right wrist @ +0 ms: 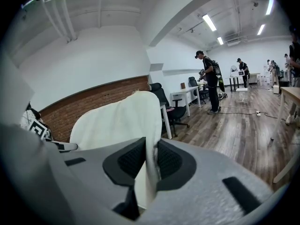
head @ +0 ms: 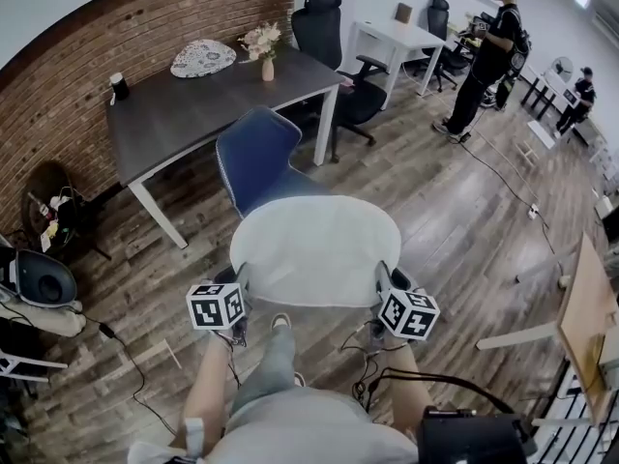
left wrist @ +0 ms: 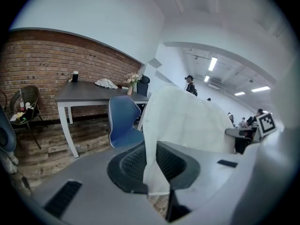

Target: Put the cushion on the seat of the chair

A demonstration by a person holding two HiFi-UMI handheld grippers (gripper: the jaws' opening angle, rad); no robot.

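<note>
Cushion (head: 314,249), white and rounded, is off the ground and spread flat between both grippers. It hangs over the wood floor (head: 455,220) just short of the blue chair (head: 253,153).

Left gripper (head: 240,278) is clamped on the cushion's left edge; in the left gripper view the fabric runs pinched through the gripper (left wrist: 154,165) and billows up behind it as the cushion (left wrist: 187,121). Right gripper (head: 384,278) is clamped on the right edge; in the right gripper view a thin fold is squeezed in the gripper (right wrist: 149,165), with the rest of the cushion (right wrist: 112,121) rising to the left.

Hard to see:
- Chair seat – mostly covered by the cushion's far edge in the head view; only the backrest and a strip of seat show. Whether the cushion touches the seat cannot be told.
- Chair legs – hidden.
- Both hands – hidden behind the marker cubes.

Desk (head: 184,114) stands behind the chair. A flower vase (head: 265,48) sits near its far right corner, a dark cup (head: 119,87) at its far left corner.
</note>
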